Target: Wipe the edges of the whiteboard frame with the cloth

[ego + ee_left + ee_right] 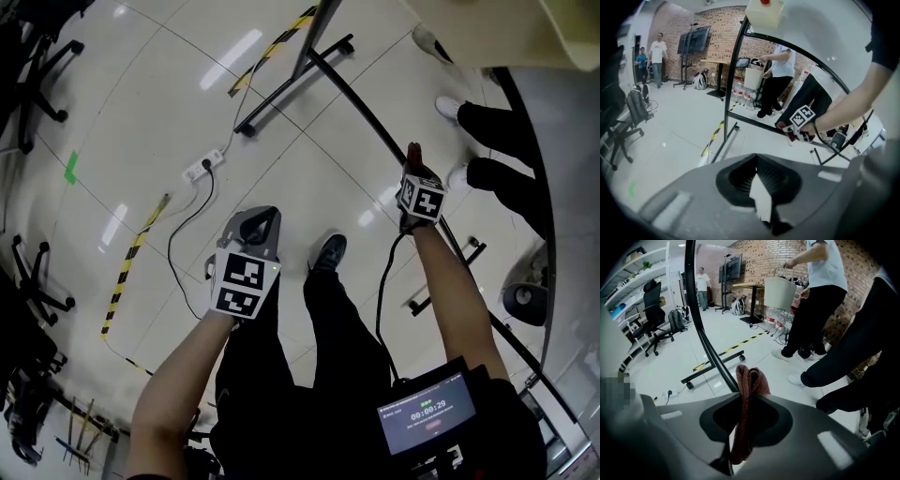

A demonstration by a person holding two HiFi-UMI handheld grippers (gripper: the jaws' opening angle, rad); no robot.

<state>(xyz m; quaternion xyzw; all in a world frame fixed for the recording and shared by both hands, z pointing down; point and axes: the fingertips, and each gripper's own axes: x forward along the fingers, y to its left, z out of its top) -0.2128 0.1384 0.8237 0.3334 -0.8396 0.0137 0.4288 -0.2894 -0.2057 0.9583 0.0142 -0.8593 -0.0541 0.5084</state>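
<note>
My right gripper [413,173] is clamped on the folded reddish-brown cloth [748,380]. The cloth runs down between the two jaws, and its folded end projects beyond the tips. That projecting end lies against the black lower bar of the whiteboard frame [370,122], where the bar passes under the gripper. In the right gripper view, the bar curves up and to the left from the cloth.

My left gripper [255,225] is held over the floor [141,112], to the left of my legs and well apart from the frame. Its jaws are together at the tips, with nothing between them.

The white board panel [825,42] fills the frame above the bar. Another person's legs [811,324] stand near, beyond the bar.
</note>
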